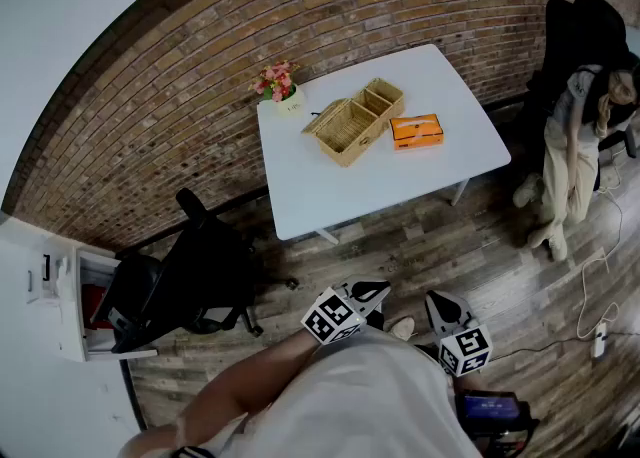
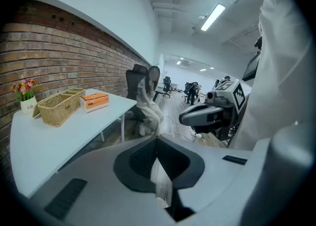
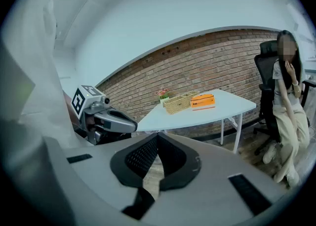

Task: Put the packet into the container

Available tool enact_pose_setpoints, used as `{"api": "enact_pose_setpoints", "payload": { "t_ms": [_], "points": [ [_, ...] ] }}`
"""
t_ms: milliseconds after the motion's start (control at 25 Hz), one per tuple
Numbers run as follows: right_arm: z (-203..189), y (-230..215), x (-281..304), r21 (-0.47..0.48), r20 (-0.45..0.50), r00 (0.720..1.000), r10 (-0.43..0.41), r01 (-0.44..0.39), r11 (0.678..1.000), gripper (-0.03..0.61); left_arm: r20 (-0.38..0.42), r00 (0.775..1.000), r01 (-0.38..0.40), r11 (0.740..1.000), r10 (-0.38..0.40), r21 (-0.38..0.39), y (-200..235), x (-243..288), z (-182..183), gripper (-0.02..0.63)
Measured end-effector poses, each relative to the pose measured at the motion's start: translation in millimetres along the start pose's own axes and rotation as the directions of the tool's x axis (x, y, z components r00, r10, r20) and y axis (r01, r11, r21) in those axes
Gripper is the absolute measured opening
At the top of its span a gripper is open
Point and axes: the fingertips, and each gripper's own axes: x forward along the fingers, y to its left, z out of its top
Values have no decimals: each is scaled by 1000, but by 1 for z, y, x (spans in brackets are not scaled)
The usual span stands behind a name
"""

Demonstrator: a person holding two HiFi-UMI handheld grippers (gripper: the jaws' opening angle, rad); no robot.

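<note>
Brick wall (image 1: pixel 150 86), rectangular wicker container (image 1: pixel 350 126)

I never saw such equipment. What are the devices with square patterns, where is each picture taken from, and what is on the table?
A person holds two-jaw grippers: the left gripper and the right gripper; the patterned cubes belong to them. One picture comes from a camera on the person's head, looking down; two come from cameras riding on the grippers. On the white table stand a wicker basket, an orange packet beside it and a flower pot. Both grippers are shut and hold nothing.
</note>
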Motion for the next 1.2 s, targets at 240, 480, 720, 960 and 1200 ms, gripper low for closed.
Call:
{"api": "enact_pose_setpoints", "payload": {
  "t_ms": [240, 480, 720, 960, 1200],
  "points": [
    [1, 26, 0, -61, 14, 1000, -1, 2, 998, 11, 18, 1000, -18, 1000, 18, -6, -4, -25, -8, 11],
    [8, 46, 9, -72, 35, 999, 3, 0, 997, 11, 34, 999, -29, 1000, 29, -11, 3, -47, -16, 11],
    [7, 54, 21, -80, 7, 1000, -18, 18, 997, 12, 52, 998, -43, 999, 44, -29, 15, -64, -25, 11],
    [14, 58, 37, -109, -1, 999, -53, 52, 993, 12, 54, 997, -59, 998, 60, -10, 29, -79, -33, 11],
    [26, 71, 57, -127, 9, 999, -54, 54, 990, 12, 76, 995, -57, 998, 58, -4, 50, -90, -31, 11]
  ]
}}
